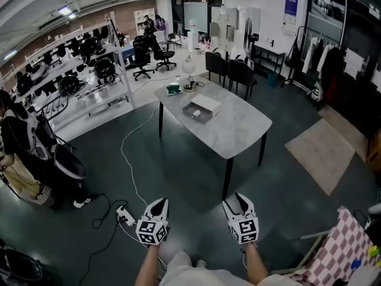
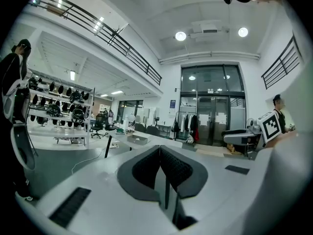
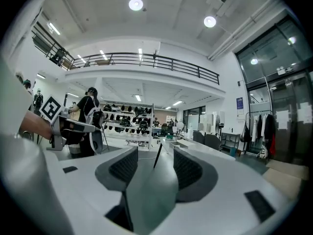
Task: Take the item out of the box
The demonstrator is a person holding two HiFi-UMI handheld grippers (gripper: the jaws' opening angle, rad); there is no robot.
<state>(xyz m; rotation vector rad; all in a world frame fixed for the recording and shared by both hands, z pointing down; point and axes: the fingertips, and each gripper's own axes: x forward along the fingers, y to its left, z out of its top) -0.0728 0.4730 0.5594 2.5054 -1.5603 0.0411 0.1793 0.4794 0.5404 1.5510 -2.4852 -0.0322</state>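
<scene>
floor up to table [image 1: 238, 130]: open | left: cable [image 1: 122, 154] and power strip [image 1: 124, 217] on floor, shelving rack [image 1: 77, 82] beyond | tabletop: near end bare, box [image 1: 201, 108] mid, lamp [image 1: 189, 67] at far end | far side: 2 chairs [image 1: 241, 73] close against the table

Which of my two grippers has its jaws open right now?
The white right gripper: its jaws stand apart, empty, while the left gripper has them pressed together.
</scene>
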